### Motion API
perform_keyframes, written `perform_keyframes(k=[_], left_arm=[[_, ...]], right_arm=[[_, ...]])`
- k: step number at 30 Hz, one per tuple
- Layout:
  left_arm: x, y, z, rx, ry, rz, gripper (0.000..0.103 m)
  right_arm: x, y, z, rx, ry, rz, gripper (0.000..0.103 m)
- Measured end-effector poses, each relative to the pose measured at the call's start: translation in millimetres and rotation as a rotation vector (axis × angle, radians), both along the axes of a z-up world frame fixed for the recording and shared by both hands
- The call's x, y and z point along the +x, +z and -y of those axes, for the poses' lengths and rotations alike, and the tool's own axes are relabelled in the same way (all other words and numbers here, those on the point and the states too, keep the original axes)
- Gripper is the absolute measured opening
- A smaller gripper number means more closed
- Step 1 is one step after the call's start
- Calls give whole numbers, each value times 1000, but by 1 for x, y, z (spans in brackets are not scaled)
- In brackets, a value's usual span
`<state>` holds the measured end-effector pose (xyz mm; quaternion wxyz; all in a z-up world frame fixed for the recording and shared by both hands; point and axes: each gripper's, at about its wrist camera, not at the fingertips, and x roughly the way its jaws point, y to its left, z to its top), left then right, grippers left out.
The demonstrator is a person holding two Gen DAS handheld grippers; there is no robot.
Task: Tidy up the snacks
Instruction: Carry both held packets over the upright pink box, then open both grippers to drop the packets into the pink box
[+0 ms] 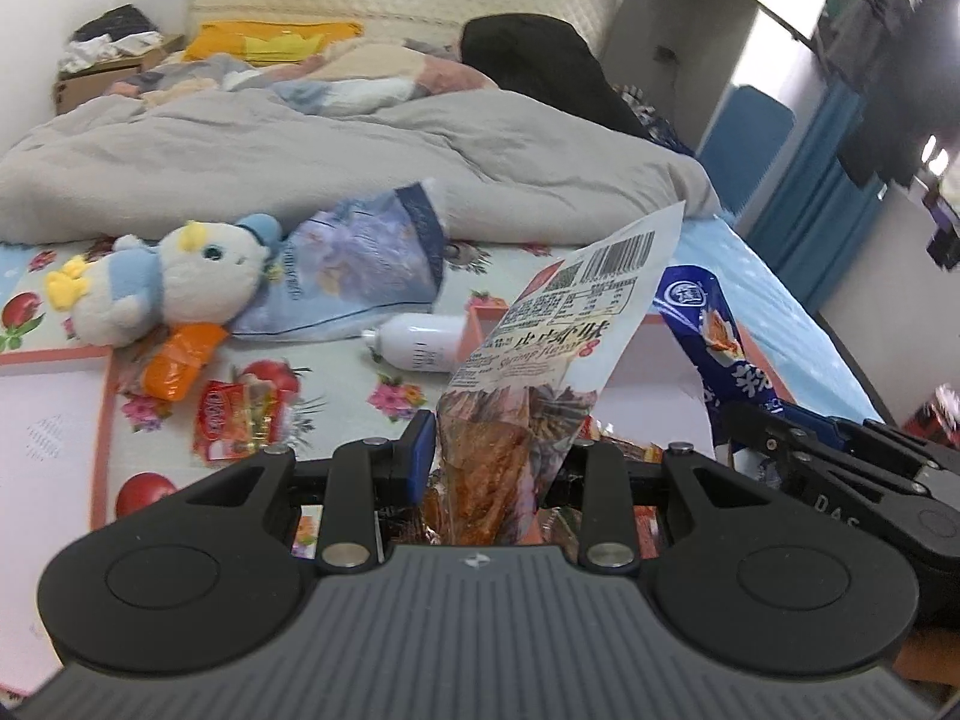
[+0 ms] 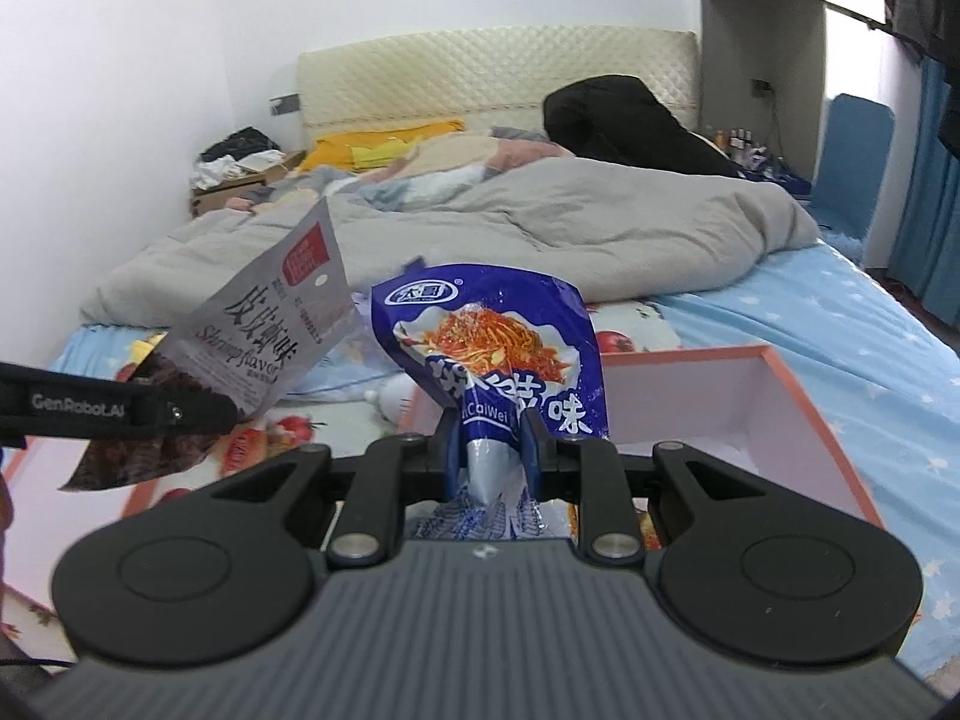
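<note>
Snack packets are held in both tools above the bed. Left tool [image 1: 480,450]: jaws closed partway on the lower end of a grey-white shrimp-flavour packet [image 1: 558,348] with a barcode and a clear window showing reddish-brown strips; the packet stands up and leans to the right. Right tool [image 2: 492,444]: blue pads pinched narrowly on the crumpled neck of a dark blue noodle-print packet [image 2: 498,354], which rises upright above a pink-rimmed open box with a pale lining [image 2: 798,390]. In the right wrist view the left tool and its packet [image 2: 270,336] sit just to the left of the blue one.

On the floral sheet [image 1: 360,384], loose items lie apart from the tools: a blue and white plush duck [image 1: 174,282], an orange sachet [image 1: 180,360] touching it, a red sweets packet [image 1: 240,414], a pale blue glossy bag [image 1: 360,264] and a white bottle on its side [image 1: 420,342]. A grey duvet [image 1: 300,168] lies bunched behind them.
</note>
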<state>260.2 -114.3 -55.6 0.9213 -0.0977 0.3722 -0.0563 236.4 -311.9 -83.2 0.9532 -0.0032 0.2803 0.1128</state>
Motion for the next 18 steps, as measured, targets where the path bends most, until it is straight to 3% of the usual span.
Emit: perform_keyframes(k=[18], left_arm=[[47, -45, 73, 82, -101, -137, 36]], right_arm=[[29, -53, 55, -11, -57, -151, 24]])
